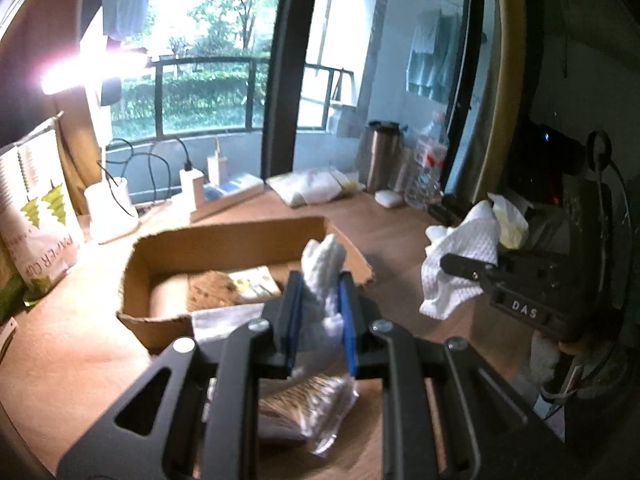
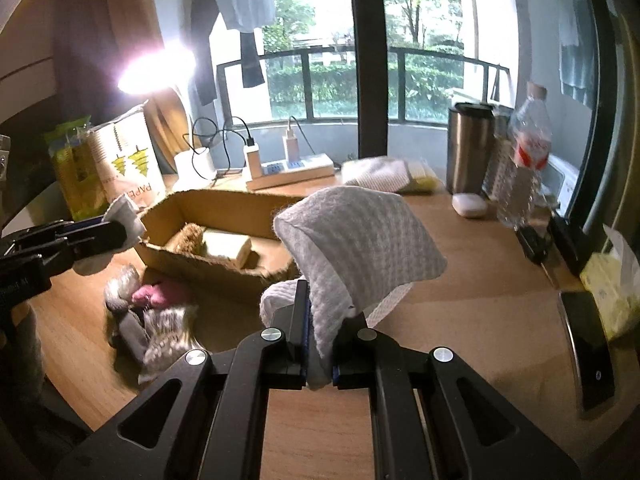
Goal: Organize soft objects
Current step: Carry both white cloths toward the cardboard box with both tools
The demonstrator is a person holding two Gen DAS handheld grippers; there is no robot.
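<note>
My left gripper (image 1: 320, 282) is shut on a small white knitted cloth (image 1: 322, 258) that sticks up between its blue pads, just above the near wall of the open cardboard box (image 1: 168, 240). In the right wrist view my right gripper (image 2: 325, 308) is shut on a larger white waffle cloth (image 2: 360, 236), which droops over its fingers near the box's (image 2: 224, 204) right end. Each gripper shows in the other's view, the right gripper (image 1: 454, 262) at the right and the left gripper (image 2: 116, 234) at the left. A brown fibrous pad (image 2: 192, 236) and a pale block (image 2: 232, 246) lie inside the box.
A pile of bagged soft items, pink and grey (image 2: 152, 312), lies on the wooden desk in front of the box. At the back stand a power strip (image 2: 292, 172), a steel tumbler (image 2: 468, 148), a water bottle (image 2: 524, 160) and a paper-cup bag (image 2: 128, 160). A tissue pack (image 2: 612, 284) sits at the right.
</note>
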